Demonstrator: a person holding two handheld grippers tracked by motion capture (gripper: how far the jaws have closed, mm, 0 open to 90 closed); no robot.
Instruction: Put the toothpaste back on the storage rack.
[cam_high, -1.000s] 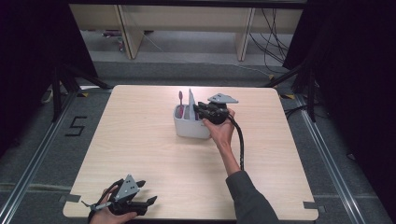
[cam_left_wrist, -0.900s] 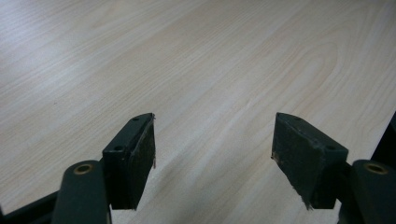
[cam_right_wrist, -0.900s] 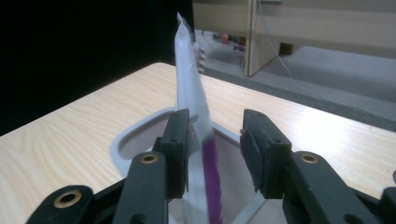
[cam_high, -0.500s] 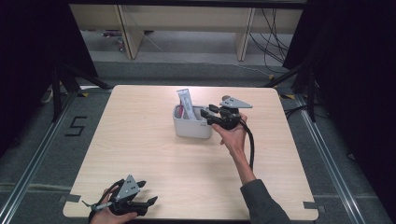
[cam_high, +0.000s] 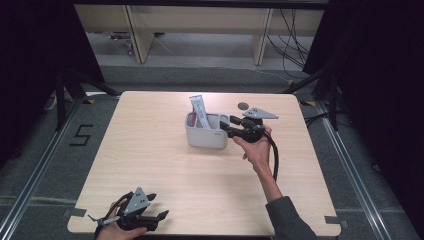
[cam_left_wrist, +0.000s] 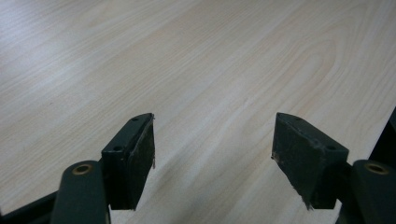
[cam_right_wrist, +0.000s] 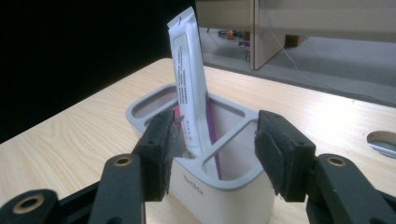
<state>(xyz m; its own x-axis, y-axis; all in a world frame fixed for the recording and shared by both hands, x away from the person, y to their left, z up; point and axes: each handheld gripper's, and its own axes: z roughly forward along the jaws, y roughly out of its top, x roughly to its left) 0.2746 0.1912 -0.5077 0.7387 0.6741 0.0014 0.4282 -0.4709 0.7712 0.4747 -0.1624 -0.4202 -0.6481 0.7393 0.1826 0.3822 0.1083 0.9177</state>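
A grey compartmented holder stands at the middle of the table. A white toothpaste tube stands upright in it, leaning slightly, beside a pink toothbrush handle. My right gripper is at the holder's right end, pointing at it. Its jaws have just been opening and stand open with nothing between them. My left gripper rests open at the table's near left edge over bare wood.
A round cable hole sits in the table behind the right gripper. Shelving legs and cables stand on the floor beyond the far edge. Dark curtains flank both sides.
The right gripper has drawn back to the right, off the holder, and its jaws have widened. The tube stays standing in the holder. The left gripper has not moved.
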